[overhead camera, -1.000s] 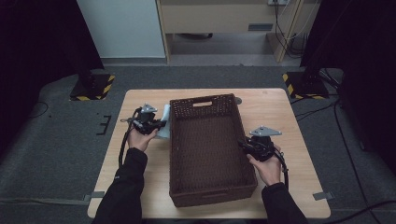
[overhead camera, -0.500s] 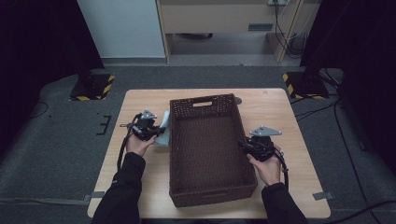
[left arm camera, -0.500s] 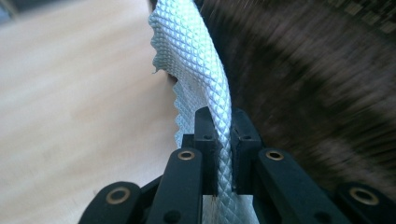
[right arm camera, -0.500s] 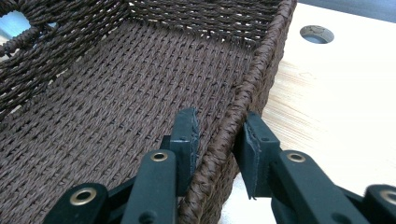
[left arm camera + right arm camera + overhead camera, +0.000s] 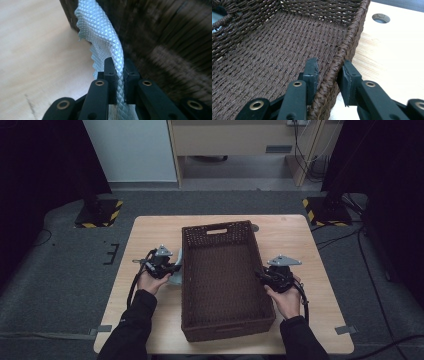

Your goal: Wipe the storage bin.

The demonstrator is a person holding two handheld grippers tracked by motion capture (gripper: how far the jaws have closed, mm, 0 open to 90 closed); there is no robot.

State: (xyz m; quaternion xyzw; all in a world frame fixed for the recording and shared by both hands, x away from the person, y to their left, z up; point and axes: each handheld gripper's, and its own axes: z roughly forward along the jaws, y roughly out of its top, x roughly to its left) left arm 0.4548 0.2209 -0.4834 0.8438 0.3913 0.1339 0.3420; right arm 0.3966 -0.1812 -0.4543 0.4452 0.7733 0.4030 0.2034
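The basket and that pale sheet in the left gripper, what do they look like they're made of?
Basket: dark brown woven fibre, likely wicker or paper cord, matte; twisted strands show in its wall. Pale sheet: thin and flexible, perhaps embossed plastic or foil, with a slight sheen, a diamond-grid texture and a zigzag edge.

Light wooden table [image 5: 150, 235] bearing a woven basket

The dark brown basket [image 5: 222, 280] stands lengthwise on the table's middle. A pale blue textured cloth [image 5: 176, 272] hangs just beside the basket's left wall. A round hole [image 5: 255, 227] marks the tabletop beyond its far right corner.
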